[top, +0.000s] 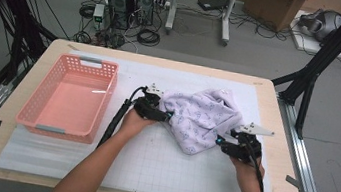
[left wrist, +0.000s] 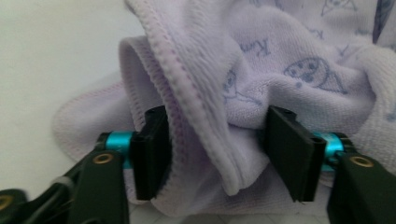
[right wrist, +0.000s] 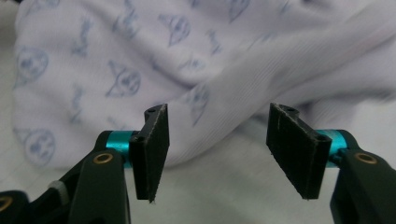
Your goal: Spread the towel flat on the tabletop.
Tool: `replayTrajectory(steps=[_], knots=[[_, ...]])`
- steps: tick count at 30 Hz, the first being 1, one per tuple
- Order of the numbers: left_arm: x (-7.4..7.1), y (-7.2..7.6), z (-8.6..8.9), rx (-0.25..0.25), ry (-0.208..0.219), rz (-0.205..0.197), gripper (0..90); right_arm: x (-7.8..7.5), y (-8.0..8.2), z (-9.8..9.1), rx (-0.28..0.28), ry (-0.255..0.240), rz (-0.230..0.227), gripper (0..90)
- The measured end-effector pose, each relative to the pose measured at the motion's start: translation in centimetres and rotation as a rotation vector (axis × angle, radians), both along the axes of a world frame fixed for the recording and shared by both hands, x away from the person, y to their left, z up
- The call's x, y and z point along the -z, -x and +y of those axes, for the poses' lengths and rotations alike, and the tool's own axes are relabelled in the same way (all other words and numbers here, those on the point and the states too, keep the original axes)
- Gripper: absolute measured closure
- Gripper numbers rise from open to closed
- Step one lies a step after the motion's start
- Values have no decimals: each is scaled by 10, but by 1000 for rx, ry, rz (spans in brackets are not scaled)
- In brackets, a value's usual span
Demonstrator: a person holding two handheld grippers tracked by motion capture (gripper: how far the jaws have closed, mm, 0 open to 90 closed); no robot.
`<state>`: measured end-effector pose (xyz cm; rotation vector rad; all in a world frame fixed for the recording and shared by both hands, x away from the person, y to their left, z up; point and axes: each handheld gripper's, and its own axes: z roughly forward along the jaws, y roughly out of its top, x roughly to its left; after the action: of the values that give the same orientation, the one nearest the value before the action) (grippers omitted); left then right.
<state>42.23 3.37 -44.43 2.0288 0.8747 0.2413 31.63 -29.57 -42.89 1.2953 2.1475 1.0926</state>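
Both forearms come in from the near edge of the table (top: 4, 153) and angle inward, so the two hands sit on either side of a crumpled lilac towel (top: 203, 117) lying right of centre on the white gridded mat (top: 148, 166). The left hand (top: 134, 119) holds the left gripper (top: 168, 116) low and pointing right into the towel's left edge. The right hand (top: 246, 162) holds the right gripper (top: 220, 141) at the towel's lower right corner, pointing left and a bit away.

There's plenty of bare mat in front of the towel. The pink basket (top: 70, 97) sits well off to the left, apart from everything, near the table's left edge.

The left gripper's jaws are spread apart with a thick hemmed fold of towel bunched between them; the cloth brushes the pads but isn't squeezed. The right gripper's jaws are open too, with only bare mat in the gap, and the towel lies just past the tips.
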Motion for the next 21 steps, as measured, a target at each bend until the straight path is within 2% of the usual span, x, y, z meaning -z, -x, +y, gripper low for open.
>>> replayTrajectory(steps=[2, 3, 4, 5, 7, 9, 13, 15, 19, 21], knots=[[1, 3, -1, 8, -38, -27, 618, 9, 2, 4, -7, -11, 27, 363], [0, 4, 0, 7, -41, -35, 710, 13, 2, 6, -14, -19, 41, 354], [-1, 4, 2, 1, -41, -28, 747, 17, 0, 10, -24, -5, 59, 351], [-2, 5, 5, -5, -43, -29, 760, 19, -1, 14, -36, 12, 71, 350], [-3, 10, 12, -28, -34, -24, 769, 21, -3, 21, -42, 26, 65, 364], [-3, 18, 21, -58, -16, -24, 772, 20, -6, 28, -54, 34, 59, 408], [-7, 37, 42, -99, 6, -25, 776, 19, -11, 35, -69, 36, 52, 439], [-9, 47, 50, -107, 5, -38, 777, 19, -12, 38, -75, 30, 54, 445], [-10, 65, 62, -122, 22, -45, 778, 17, -12, 52, -127, -27, 48, 438], [-9, 72, 66, -118, 36, -34, 778, 17, -12, 64, -161, -6, 47, 447]])
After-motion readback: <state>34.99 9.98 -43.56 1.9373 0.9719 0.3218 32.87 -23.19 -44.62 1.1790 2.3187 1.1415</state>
